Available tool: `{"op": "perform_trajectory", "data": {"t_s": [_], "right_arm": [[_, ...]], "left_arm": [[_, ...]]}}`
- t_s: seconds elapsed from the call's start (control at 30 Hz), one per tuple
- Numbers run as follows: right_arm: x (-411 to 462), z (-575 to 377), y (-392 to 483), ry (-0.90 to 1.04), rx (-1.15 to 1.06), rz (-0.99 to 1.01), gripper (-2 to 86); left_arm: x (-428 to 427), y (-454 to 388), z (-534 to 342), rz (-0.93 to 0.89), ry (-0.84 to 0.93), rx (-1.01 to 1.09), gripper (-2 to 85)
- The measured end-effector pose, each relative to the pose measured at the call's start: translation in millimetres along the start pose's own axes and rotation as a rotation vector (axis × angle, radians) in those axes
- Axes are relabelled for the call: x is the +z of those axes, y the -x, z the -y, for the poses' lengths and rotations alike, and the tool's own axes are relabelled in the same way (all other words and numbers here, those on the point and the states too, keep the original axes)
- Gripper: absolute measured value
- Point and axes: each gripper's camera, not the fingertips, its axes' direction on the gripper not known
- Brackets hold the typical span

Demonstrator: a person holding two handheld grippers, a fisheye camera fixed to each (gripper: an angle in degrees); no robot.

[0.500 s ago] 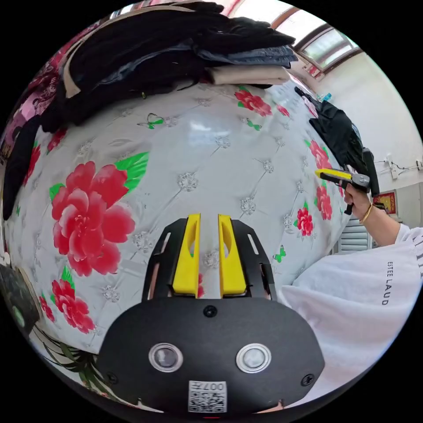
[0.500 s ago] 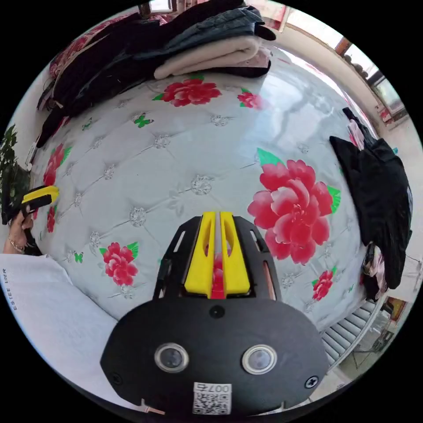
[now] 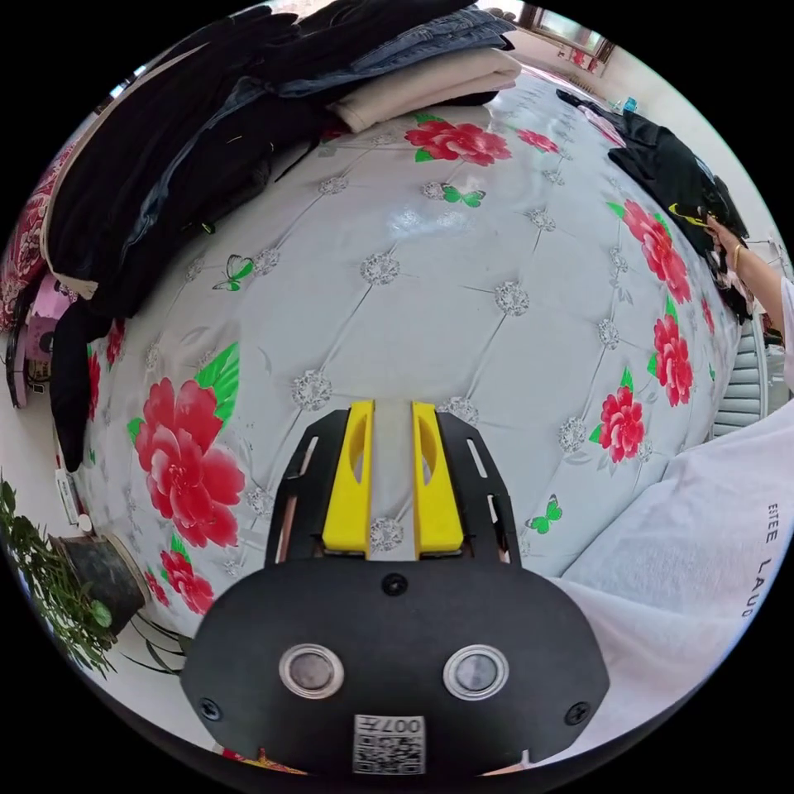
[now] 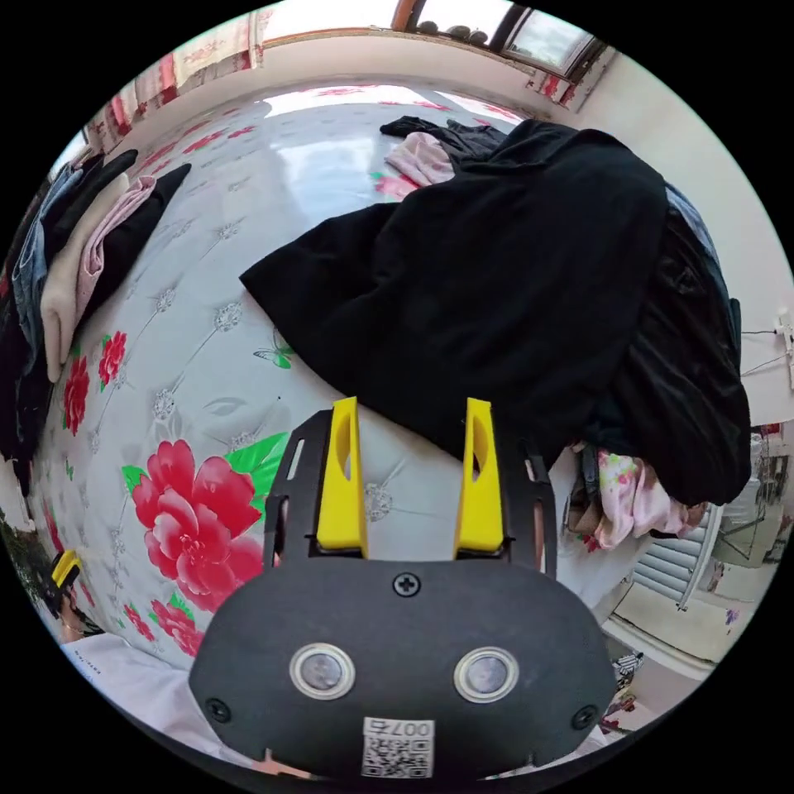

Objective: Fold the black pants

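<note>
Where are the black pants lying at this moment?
In the right gripper view, the black pants lie heaped on the flowered bed, just beyond the open right gripper, with pink clothes beside them.

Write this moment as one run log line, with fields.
left gripper: open, over bed cover | right gripper: open, at edge of black pants | fold: not started

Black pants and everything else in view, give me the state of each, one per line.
Black pants: unfolded, heaped on the bed, not gripped.
Right gripper: open, fingers spread just short of the pants' edge.
Left gripper: open with a narrow gap, over bare bed, holding nothing.
Stack of clothes: folded, piled at the bed's far side.
Pink floral garment: crumpled, partly under the dark heap.
Bed cover: smooth, flat.
</note>
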Motion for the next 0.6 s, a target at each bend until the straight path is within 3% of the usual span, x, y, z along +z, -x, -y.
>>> {"op": "perform_trajectory", "data": {"t_s": [0.03, 0.1, 0.3, 0.5, 0.6], "right_arm": [[21.0, 6.8, -6.6, 0.115, -0.02, 0.059, 10.6], [22.2, 5.6, -25.7, 0.026, 0.04, 0.168, 9.8], [20.4, -17.3, 2.4, -0.052, -0.031, 0.022, 3.0], [3.1, -90.9, 82.1, -0.115, -0.202, 0.209, 1.0], [-0.8, -139.7, 140.1, -0.044, -0.374, 0.413, 1.2]], "left_arm": [[-1.7, -1.7, -0.5, 0.004, -0.005, 0.014, 7.1], [-4.1, -5.8, -0.9, 0.021, -0.008, 0.058, 7.0], [-10.4, 0.4, -3.6, -0.016, -0.01, 0.026, 7.0], [-17.3, 1.3, -24.2, -0.011, -0.08, -0.029, 1.9], [-22.2, -6.9, -40.1, -0.167, -0.151, -0.004, 3.6]]}}
